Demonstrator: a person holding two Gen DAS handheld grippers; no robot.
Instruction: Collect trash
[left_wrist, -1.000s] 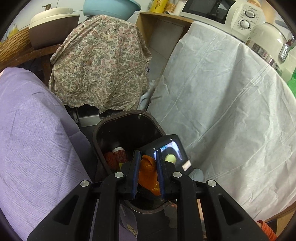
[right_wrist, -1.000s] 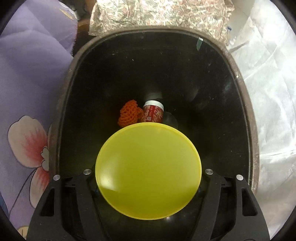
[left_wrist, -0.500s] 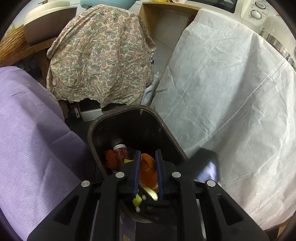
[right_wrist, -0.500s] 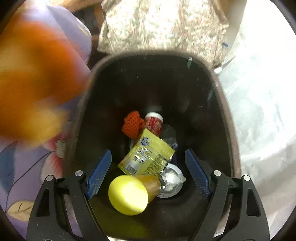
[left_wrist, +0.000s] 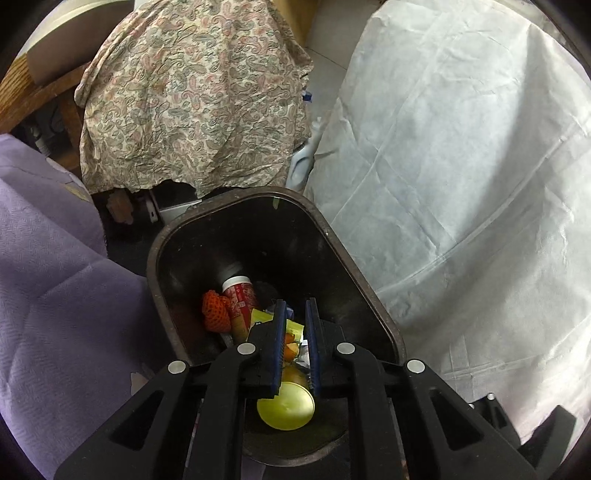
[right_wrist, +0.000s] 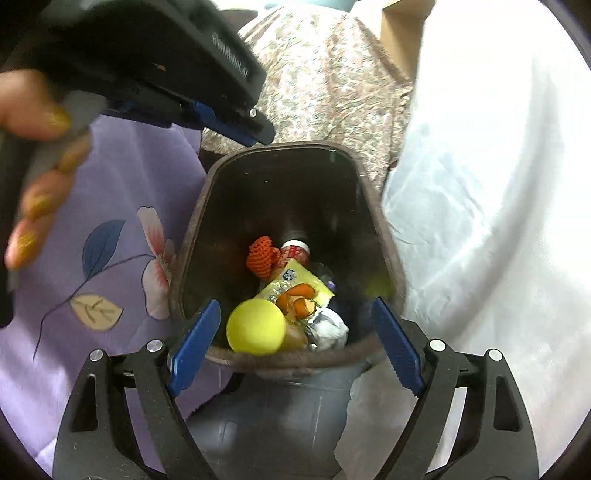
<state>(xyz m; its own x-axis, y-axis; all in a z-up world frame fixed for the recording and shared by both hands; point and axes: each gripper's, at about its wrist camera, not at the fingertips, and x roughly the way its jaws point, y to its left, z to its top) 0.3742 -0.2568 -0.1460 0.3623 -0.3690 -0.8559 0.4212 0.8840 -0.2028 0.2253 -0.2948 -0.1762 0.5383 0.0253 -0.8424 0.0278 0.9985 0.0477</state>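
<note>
A black trash bin (left_wrist: 369, 291) (right_wrist: 192, 266) stands between draped furniture. Inside lie an orange net (left_wrist: 214, 310) (right_wrist: 260, 256), a red cup (left_wrist: 240, 295) (right_wrist: 293, 251), a yellow packet (right_wrist: 295, 284), orange peel (right_wrist: 297, 304) (left_wrist: 290, 347), a yellow-lidded jar (left_wrist: 286, 406) (right_wrist: 255, 326) and crumpled foil (right_wrist: 327, 330). My left gripper (left_wrist: 295, 317) hangs over the bin, its jaws narrowly apart with nothing between them; it also shows in the right wrist view (right_wrist: 258, 129). My right gripper (right_wrist: 295, 325) is wide open and empty above the bin's near rim.
A purple flowered cloth (left_wrist: 55, 295) (right_wrist: 110, 240) lies left of the bin. A white sheet (left_wrist: 461, 166) (right_wrist: 498, 184) drapes the right side. A paisley cloth (left_wrist: 192, 96) (right_wrist: 332, 85) covers furniture behind. A white bottle (left_wrist: 301, 162) stands behind the bin.
My right gripper opened and dropped the yellow-lidded jar into the bin, then drew back. My left gripper let the orange peel fall into the bin and moved over it.
</note>
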